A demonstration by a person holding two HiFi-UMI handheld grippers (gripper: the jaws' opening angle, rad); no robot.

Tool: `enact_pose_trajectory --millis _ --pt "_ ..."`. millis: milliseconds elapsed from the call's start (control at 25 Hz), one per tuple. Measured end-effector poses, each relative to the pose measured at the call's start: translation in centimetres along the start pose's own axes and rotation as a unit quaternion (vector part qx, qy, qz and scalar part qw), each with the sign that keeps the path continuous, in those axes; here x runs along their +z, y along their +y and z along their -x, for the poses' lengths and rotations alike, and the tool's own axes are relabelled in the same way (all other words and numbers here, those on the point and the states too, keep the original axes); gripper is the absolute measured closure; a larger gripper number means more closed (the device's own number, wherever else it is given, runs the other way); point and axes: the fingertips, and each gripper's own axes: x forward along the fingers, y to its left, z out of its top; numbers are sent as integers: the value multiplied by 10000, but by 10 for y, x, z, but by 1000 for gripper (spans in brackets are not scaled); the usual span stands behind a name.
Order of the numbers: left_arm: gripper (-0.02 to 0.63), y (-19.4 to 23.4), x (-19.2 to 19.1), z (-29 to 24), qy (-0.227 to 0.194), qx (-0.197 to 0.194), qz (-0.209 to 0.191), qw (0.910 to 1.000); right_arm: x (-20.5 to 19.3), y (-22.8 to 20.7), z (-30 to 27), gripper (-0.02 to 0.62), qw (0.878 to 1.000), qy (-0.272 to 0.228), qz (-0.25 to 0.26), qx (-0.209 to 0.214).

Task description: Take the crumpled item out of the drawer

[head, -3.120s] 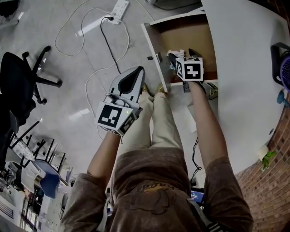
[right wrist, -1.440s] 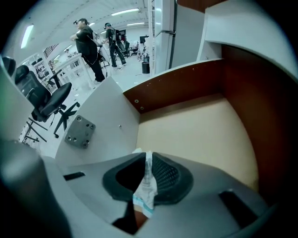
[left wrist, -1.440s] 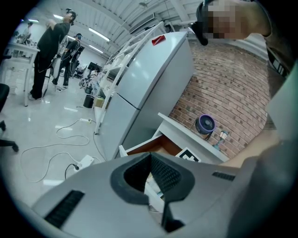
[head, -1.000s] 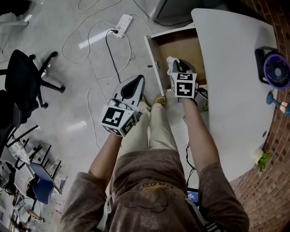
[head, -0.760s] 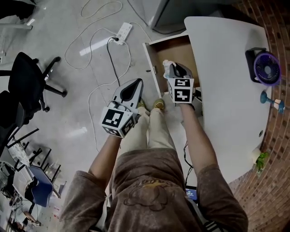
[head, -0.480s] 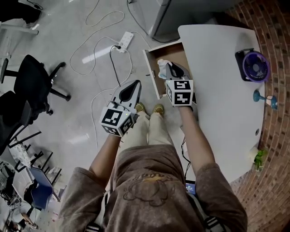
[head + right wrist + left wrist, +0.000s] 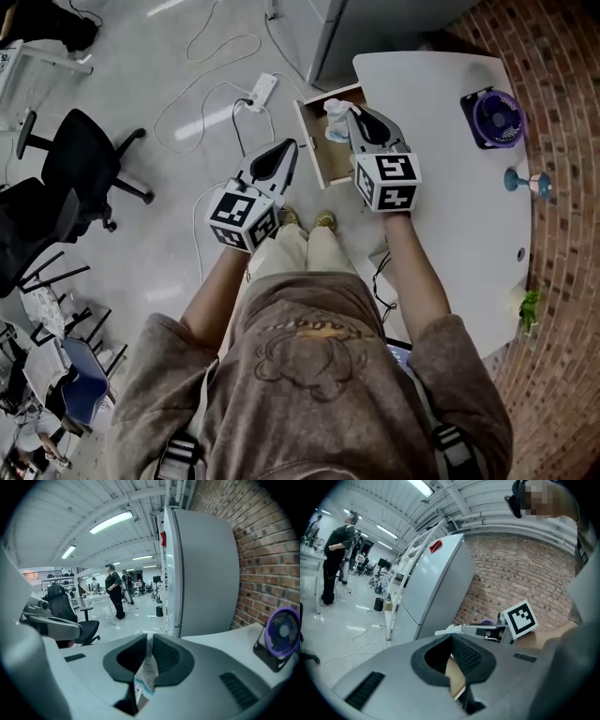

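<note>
My right gripper (image 7: 351, 112) is clamped on the crumpled wrapper (image 7: 145, 673). The two pads are pressed together, with a thin white fold caught between them. My left gripper (image 7: 289, 148) has its jaws closed with nothing in them, and it hangs to the left of the drawer (image 7: 310, 141), clear of it.

From the head view, the wrapper sits over the far end of the open drawer. A pale clump pokes out past my right fingertips, toward the far left. The right gripper view shows the white desk (image 7: 450, 178) top below me and the purple fan (image 7: 494, 117) at about my level, so I judge the wrapper is up out of the drawer and no longer resting in it.

It looks like thin film or paper with a blue edge — very light, soft and limp, nothing that could break. It could be slick, though, and the free end will flap. The best place to hold it is a bunched fold deep between the pads, not a single loose edge, which might slide out or tear.

Its long axis runs along my jaws — one end sits back toward the gripper body, and the crumpled bulk points out beyond the tips.
</note>
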Motion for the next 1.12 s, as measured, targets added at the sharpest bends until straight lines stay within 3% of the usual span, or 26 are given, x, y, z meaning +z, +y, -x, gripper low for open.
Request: enact_pose_trajectory --millis 640,1120 --pt "598 -92 52 13 -258 -492 -93 9984 77 -21 127 558 9919 -1221 -290 172" --pt "598 -93 68 25 -451 -395 -346 9976 92 -18 183 558 9817 -1831 -412 311"
